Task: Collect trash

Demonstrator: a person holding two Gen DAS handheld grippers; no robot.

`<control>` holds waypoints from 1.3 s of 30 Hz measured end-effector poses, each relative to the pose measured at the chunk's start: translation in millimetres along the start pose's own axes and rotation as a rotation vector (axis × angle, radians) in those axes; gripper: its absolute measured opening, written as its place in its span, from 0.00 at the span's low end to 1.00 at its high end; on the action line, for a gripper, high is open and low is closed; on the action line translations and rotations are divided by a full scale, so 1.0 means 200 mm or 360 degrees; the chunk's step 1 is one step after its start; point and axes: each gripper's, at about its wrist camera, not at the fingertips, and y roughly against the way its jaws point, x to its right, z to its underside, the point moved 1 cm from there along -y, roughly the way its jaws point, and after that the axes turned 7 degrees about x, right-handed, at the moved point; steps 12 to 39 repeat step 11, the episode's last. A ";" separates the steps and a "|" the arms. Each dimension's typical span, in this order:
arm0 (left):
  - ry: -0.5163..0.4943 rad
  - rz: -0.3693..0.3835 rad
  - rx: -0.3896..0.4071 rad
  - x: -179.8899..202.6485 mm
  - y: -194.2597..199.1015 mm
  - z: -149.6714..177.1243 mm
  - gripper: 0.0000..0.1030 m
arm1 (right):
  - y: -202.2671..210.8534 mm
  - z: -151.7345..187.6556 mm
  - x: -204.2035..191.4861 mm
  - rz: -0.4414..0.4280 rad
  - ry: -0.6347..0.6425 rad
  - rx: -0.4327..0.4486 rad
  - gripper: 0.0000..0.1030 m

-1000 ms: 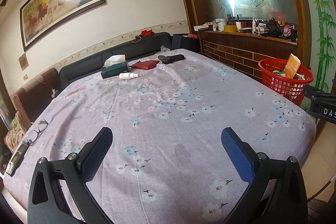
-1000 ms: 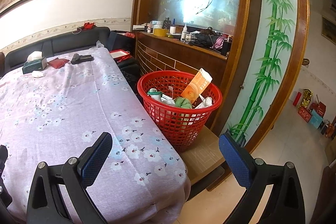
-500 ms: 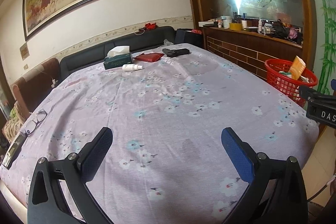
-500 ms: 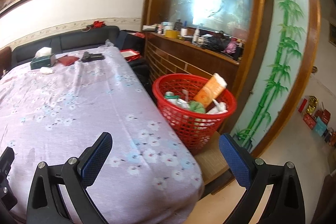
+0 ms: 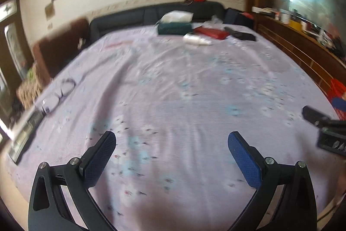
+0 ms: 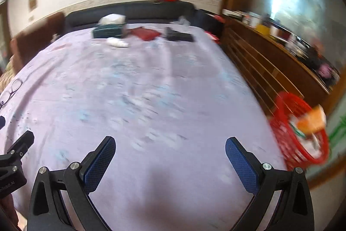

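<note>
Well apart, both wide claws (image 5: 172,141) (image 6: 170,146) hover above bedspread (image 5: 173,90).

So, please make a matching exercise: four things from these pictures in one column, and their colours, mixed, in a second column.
Things:
1. tissue box
2. basket
3. pouch
4. pads of the right tool

Colours:
a. blue
b. dark green
c. bright red, open mesh
d. dark red

Pairs: 1-b, 2-c, 3-d, 4-a
</note>
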 end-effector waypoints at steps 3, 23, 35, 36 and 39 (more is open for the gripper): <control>0.0120 -0.0012 -0.0134 -0.12 -0.13 -0.01 1.00 | -0.18 -0.05 -0.15 -0.0115 0.0033 -0.0128 1.00; 0.0166 -0.0040 -0.0282 -0.23 -0.31 -0.02 1.00 | -0.45 -0.06 -0.29 -0.0080 0.0047 -0.0306 0.99; 0.0166 -0.0040 -0.0282 -0.23 -0.31 -0.02 1.00 | -0.45 -0.06 -0.29 -0.0080 0.0047 -0.0306 0.99; 0.0166 -0.0040 -0.0282 -0.23 -0.31 -0.02 1.00 | -0.45 -0.06 -0.29 -0.0080 0.0047 -0.0306 0.99; 0.0166 -0.0040 -0.0282 -0.23 -0.31 -0.02 1.00 | -0.45 -0.06 -0.29 -0.0080 0.0047 -0.0306 0.99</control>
